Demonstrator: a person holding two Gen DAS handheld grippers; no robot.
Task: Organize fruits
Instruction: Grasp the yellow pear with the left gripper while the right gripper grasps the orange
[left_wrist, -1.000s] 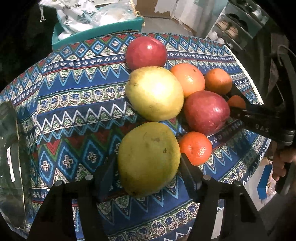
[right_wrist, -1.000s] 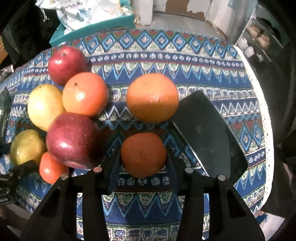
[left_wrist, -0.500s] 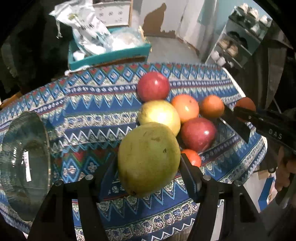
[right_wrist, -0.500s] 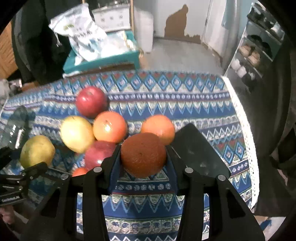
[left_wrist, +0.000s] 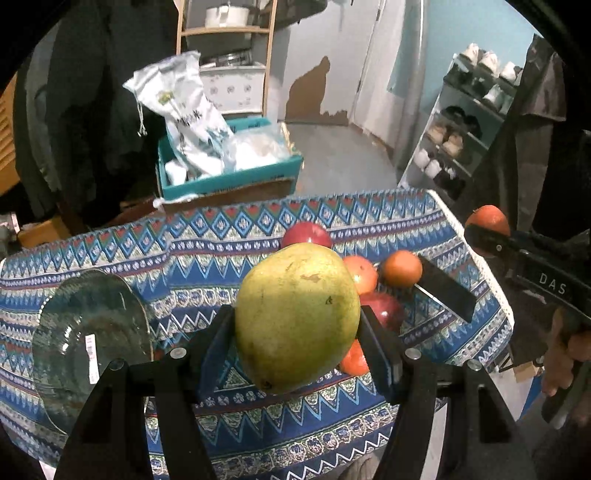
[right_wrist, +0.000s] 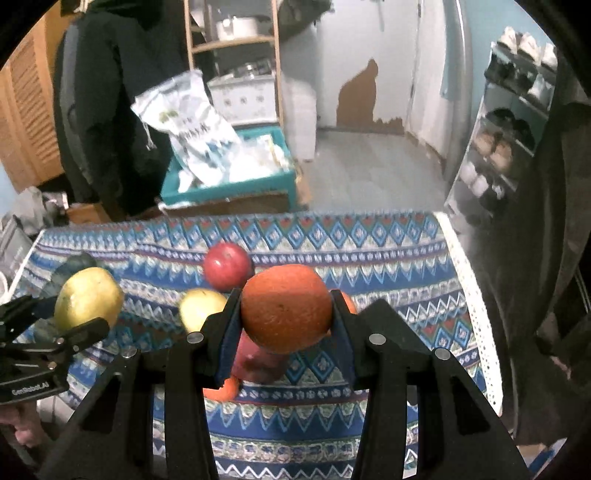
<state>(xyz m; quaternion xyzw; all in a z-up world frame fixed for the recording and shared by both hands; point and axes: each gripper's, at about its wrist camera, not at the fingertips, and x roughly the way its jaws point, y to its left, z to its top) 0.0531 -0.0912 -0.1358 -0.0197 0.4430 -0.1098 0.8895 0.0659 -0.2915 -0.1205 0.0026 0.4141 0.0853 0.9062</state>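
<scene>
The left gripper (left_wrist: 297, 325) was clamped on one big green-yellow mango (left_wrist: 297, 319), held up in the air above the patterned tablecloth (left_wrist: 229, 254). The right gripper (right_wrist: 286, 314) was clamped on one orange (right_wrist: 286, 308), also lifted clear of the cloth.

Left on the table, as far as could be counted across both views: two red apples, one at the far side (right_wrist: 227, 270) and one nearer (left_wrist: 384, 308); one yellow fruit (right_wrist: 201, 308); and three oranges (left_wrist: 400, 268), partly hidden behind the held fruit, so the count is not sure.

One clear glass plate (left_wrist: 88, 343) lay on the left of the cloth, and one black plate (left_wrist: 445, 290) on the right, just beside the fruit.
</scene>
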